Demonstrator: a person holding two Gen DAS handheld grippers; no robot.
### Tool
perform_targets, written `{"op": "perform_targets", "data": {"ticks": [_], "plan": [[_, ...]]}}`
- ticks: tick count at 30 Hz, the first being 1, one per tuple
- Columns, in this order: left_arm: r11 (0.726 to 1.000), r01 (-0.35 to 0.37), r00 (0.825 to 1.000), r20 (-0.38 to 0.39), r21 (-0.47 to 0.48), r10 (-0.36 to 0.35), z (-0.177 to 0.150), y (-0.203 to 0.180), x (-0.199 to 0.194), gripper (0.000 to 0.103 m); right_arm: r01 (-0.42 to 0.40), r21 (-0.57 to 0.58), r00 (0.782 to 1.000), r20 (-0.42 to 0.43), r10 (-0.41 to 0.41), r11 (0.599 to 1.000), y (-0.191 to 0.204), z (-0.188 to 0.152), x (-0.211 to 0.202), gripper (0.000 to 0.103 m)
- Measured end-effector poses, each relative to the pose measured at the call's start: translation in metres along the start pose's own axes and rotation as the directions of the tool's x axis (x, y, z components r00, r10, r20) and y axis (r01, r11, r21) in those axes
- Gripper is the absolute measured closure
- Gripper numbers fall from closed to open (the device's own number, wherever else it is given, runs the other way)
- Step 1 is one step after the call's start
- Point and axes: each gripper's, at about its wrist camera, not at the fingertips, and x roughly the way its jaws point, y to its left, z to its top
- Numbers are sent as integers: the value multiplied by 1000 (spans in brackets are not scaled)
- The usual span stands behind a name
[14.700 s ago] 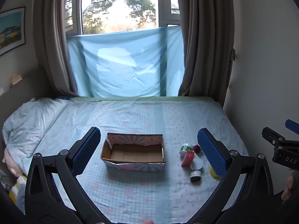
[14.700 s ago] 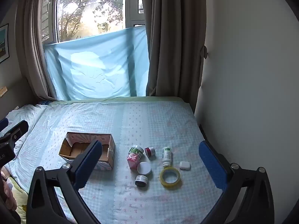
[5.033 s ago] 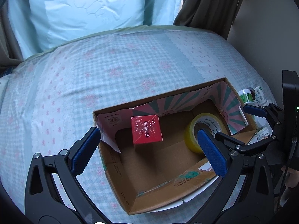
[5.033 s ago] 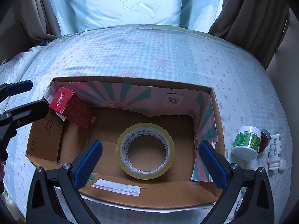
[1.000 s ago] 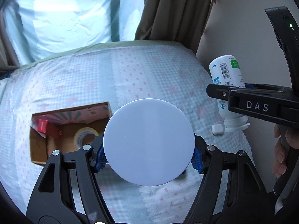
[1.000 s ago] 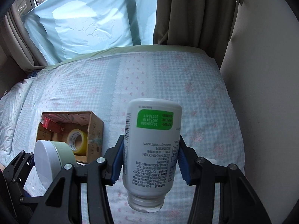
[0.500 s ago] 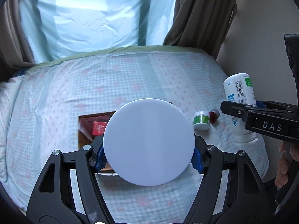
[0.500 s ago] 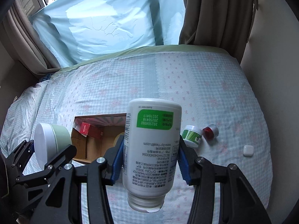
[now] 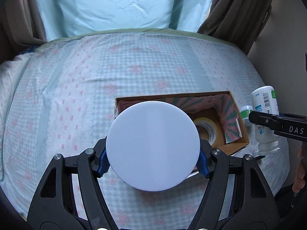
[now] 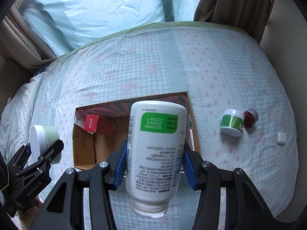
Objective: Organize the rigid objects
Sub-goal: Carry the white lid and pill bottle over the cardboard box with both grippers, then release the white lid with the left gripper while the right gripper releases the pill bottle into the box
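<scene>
Left wrist view: the bed [image 9: 80,88] fills the frame, with the open cardboard box [image 9: 238,118] lying on it right of centre. The left gripper [image 9: 153,156] is clamped on a round white-lidded jar [image 9: 153,149], held above the near left corner of the box. The lid faces the camera and hides much of the box interior; only the tape roll [image 9: 206,129] shows beside it.

In the right wrist view, the right gripper [image 10: 155,163] is clamped on a white supplement bottle [image 10: 156,149], held cap toward the camera above the right half of the box [image 10: 84,157]. A red carton [image 10: 91,125] lies in the far left corner.

Handling, as a judgement: both containers are rigid, smooth plastic and probably light. The pads grip the curved side walls, so slip or rotation is possible. Release low over the box floor.

On the bed to the right remain a green-labelled jar [image 10: 231,122], a small red-capped jar [image 10: 250,117] touching it, and a small white item [image 10: 281,135] too small to identify. The bottle's contents cannot be seen.
</scene>
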Motion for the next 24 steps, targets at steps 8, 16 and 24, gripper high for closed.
{"op": "perform_targets", "data": {"ticks": [8, 16, 24], "plan": [[998, 32, 999, -12, 59, -32, -17, 0, 55, 36, -74, 30, 994, -80, 76, 997, 23, 6, 74, 56], [990, 59, 994, -103, 126, -46, -35, -6, 88, 36, -143, 74, 980, -128, 151, 987, 32, 1, 114, 56], [984, 63, 983, -181, 165, -33, -36, -5, 109, 36, -163, 41, 973, -159, 167, 986, 41, 2, 131, 56]]}}
